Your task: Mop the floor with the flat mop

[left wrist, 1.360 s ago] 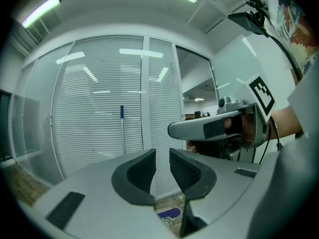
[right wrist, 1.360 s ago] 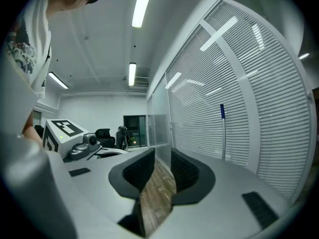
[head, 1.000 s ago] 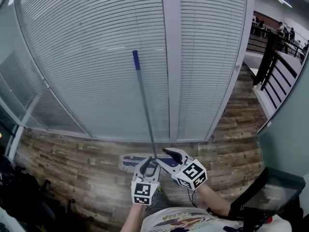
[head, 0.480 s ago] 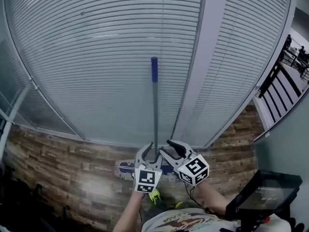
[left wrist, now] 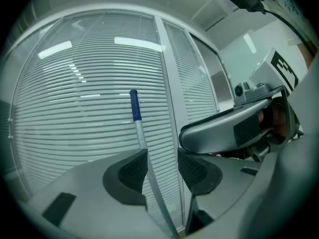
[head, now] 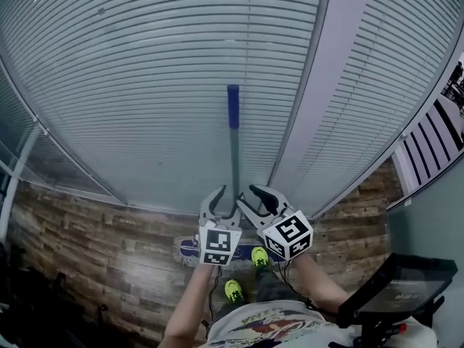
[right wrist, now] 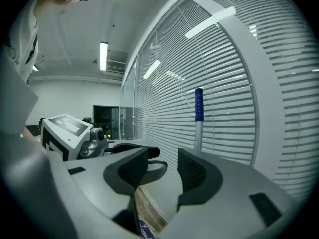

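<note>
**Item 1: flat mop** [head: 234, 162]. We list its pole upright just in front of the blind-covered glass wall [head: 138, 85], with the blue grip [head: 233, 107] at the top. The mop head [head: 190, 249] lies flat on the wood floor [head: 101, 241] at the foot of that wall.

**Item 2: left gripper** [head: 226, 201]. It is on our side of the wall, at the lower part of the pole. Its jaws stand wide apart and have just been opening. The pole runs between them, close to one pad and clear of the other, and is not squeezed.

**Item 3: right gripper** [head: 246, 196]. It is just beside the left one, facing the same wall. Its jaws are apart, having just widened a little, and clamp nothing. The pole rises beyond one jaw, and we cannot tell whether it touches that jaw.

**Item 4: two yellow-green shoes** [head: 259, 256]. They are on the floor, farther from the wall than the mop head.
</note>
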A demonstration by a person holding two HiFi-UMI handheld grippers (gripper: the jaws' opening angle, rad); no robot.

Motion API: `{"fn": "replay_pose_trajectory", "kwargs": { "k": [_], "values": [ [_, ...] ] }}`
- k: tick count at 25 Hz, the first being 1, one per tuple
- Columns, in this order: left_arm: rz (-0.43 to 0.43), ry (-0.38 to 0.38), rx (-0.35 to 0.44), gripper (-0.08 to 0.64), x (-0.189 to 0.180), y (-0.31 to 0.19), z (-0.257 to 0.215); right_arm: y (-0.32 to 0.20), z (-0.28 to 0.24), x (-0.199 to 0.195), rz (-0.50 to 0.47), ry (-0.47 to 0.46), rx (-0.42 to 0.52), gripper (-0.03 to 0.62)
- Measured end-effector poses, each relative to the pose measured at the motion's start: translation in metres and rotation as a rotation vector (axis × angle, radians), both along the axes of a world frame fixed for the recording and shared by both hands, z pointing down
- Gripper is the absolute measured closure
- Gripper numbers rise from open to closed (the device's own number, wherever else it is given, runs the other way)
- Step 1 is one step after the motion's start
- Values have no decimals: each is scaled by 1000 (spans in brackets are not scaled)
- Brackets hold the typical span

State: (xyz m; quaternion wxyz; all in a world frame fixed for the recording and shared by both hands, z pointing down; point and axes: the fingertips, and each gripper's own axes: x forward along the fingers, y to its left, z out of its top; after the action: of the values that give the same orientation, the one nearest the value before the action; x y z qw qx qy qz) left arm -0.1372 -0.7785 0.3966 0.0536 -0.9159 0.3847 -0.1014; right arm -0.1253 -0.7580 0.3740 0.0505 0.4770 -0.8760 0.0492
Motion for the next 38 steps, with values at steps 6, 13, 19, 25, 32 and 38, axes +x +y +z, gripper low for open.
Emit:
{"fn": "replay_pose_trajectory", "kwargs": {
  "k": [6, 13, 19, 25, 32, 38],
  "values": [
    [-43, -26, 45, 391, 36, -96, -15, -70, -12, 38, -47, -39, 33, 426],
    [-72, -54, 106, 386, 70, -181, -18, -134, -17, 65, -57, -64, 64, 426],
    [-36, 19, 109, 397, 69, -153, -45, -136, -68, 60, -23, -50, 136, 427],
    [31, 41, 156, 399, 61, -82, -61, -91, -107, 38, 7, -23, 226, 426],
    [93, 70, 178, 410, 61, 7, -57, -23, -111, 21, 34, 43, 271, 423],
    [133, 44, 211, 413, 67, 80, -57, 45, -120, 18, -14, 12, 275, 442]
  ]
}}
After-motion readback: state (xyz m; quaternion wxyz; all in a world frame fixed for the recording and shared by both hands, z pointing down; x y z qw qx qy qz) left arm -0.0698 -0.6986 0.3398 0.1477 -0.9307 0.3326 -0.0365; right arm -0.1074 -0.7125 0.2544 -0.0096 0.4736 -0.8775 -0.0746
